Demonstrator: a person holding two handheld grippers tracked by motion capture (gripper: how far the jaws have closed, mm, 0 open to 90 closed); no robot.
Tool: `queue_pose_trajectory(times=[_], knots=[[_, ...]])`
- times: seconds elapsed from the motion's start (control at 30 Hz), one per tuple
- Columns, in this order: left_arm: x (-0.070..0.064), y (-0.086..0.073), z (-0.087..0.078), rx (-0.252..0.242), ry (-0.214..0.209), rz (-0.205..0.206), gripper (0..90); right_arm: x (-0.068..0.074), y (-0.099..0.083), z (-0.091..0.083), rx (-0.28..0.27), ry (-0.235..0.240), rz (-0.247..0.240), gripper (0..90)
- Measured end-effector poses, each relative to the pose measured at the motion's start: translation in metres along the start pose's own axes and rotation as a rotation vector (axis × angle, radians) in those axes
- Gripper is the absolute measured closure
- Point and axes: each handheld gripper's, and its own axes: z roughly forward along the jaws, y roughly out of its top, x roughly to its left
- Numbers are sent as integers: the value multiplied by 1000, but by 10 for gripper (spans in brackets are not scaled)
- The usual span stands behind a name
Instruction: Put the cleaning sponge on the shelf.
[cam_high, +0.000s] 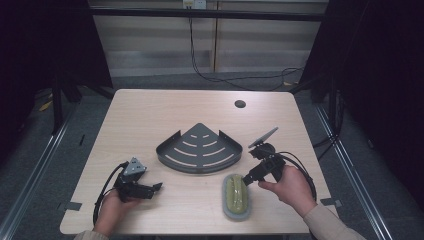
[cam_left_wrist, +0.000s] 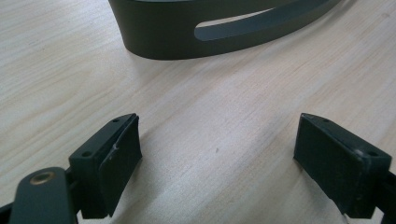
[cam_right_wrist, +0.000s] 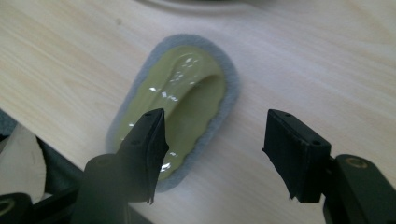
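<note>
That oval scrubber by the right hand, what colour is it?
The scrubber is glossy yellow-green with a grey felt rim, clearest in the right gripper view.

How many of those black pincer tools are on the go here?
2. The left gripper hovers low over the table, near its front-left edge, jaws open. The right gripper reaches the green scrubber, front right, jaws open.

Both grippers are black, the left gripper (cam_high: 156, 187) topped by a grey three-cornered plate and each trailing a black cable. The right gripper (cam_high: 246, 180) has ribbed jaw pads with small screw holes (brass-coloured pivots behind), and a beige sleeve (cam_high: 325, 222) covers the right forearm.
</note>
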Motion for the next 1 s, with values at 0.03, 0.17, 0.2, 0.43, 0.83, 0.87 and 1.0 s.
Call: queue_pose_trajectory(times=[0.03, 0.17, 0.2, 0.43, 0.83, 0.87, 1.0], knots=[[0, 0, 0, 0, 0, -1, 140, 4, 2, 0, 17, -1, -4, 394], [0, 0, 0, 0, 2, -1, 141, 21, 6, 3, 47, -1, -39, 408], [0, 0, 0, -1, 2, 0, 140, 25, 7, 6, 57, 6, -41, 414], [0, 0, 0, 0, 1, 0, 140, 40, 13, 23, 96, 5, -59, 427], [0, 0, 0, 0, 0, 0, 141, 37, 16, 22, 128, -84, -125, 721], [0, 0, 0, 0, 0, 0, 140, 37, 16, 22, 128, -84, -125, 721], [0, 0, 0, -1, 1, 1, 140, 32, 17, 9, 125, -92, -150, 721]])
